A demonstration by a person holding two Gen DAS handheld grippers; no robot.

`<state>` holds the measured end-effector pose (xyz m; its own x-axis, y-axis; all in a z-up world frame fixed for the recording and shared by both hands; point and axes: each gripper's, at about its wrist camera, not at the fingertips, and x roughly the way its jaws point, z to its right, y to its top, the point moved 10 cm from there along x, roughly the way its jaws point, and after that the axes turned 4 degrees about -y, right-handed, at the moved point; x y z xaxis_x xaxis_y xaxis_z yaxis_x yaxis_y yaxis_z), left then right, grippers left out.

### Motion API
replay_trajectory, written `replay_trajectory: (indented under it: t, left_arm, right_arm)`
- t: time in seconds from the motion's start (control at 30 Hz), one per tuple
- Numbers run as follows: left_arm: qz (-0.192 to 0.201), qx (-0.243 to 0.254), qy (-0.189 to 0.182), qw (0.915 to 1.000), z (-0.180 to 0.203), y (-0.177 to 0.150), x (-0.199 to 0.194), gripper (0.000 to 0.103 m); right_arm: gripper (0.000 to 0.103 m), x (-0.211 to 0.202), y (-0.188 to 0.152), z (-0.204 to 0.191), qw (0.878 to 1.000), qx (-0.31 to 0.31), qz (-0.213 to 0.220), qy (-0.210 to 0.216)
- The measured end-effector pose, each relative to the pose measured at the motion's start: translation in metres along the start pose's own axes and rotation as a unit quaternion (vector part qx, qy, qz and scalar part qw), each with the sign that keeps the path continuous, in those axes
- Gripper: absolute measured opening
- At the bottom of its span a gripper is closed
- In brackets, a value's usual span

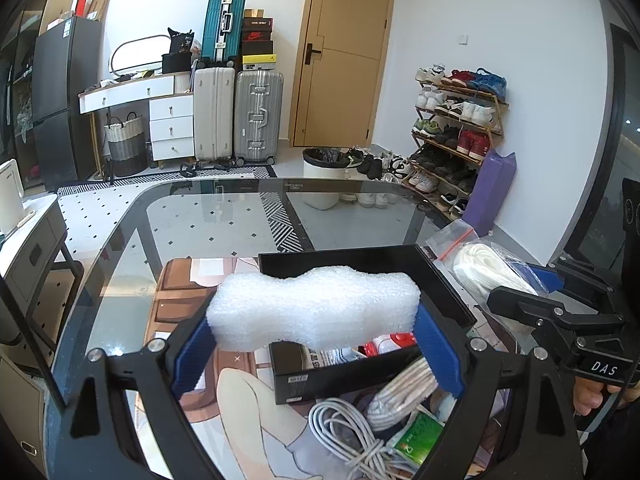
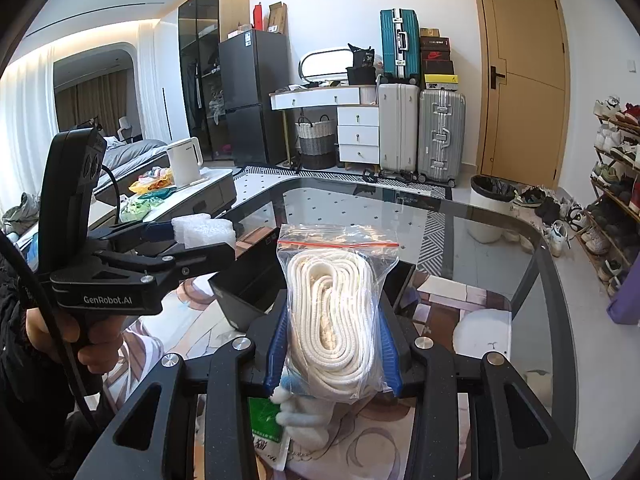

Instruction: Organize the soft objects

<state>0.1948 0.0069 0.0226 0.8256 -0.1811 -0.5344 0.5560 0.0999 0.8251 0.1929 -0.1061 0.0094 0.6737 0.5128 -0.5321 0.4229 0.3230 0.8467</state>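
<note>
My left gripper (image 1: 316, 320) is shut on a white foam pad (image 1: 314, 310) and holds it above the near side of a black open box (image 1: 444, 280) on the glass table. The box holds a red-and-white packet (image 1: 390, 342). My right gripper (image 2: 334, 344) is shut on a clear zip bag of white rope (image 2: 334, 308), held up above the table to the right of the box. The bag also shows in the left wrist view (image 1: 484, 270). The left gripper with the foam shows in the right wrist view (image 2: 204, 234).
On the table mat below lie a coiled grey cable (image 1: 348, 430), a bundled white cord (image 1: 404, 394), a green packet (image 1: 418, 438) and a white soft toy (image 2: 300, 412). The glass table edge (image 2: 520, 216) curves ahead. A side table with a kettle (image 2: 184, 162) stands left.
</note>
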Motion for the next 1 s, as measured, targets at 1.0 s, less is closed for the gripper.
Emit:
replay_trajectory:
  t: [1.0]
  left_arm:
    - [-0.036,-0.015,0.018,0.9991,-0.014,-0.004,0.046,0.09]
  right_arm:
    - [0.04,0.068,0.008,0.009,0.998,-0.01,-0.058,0.014]
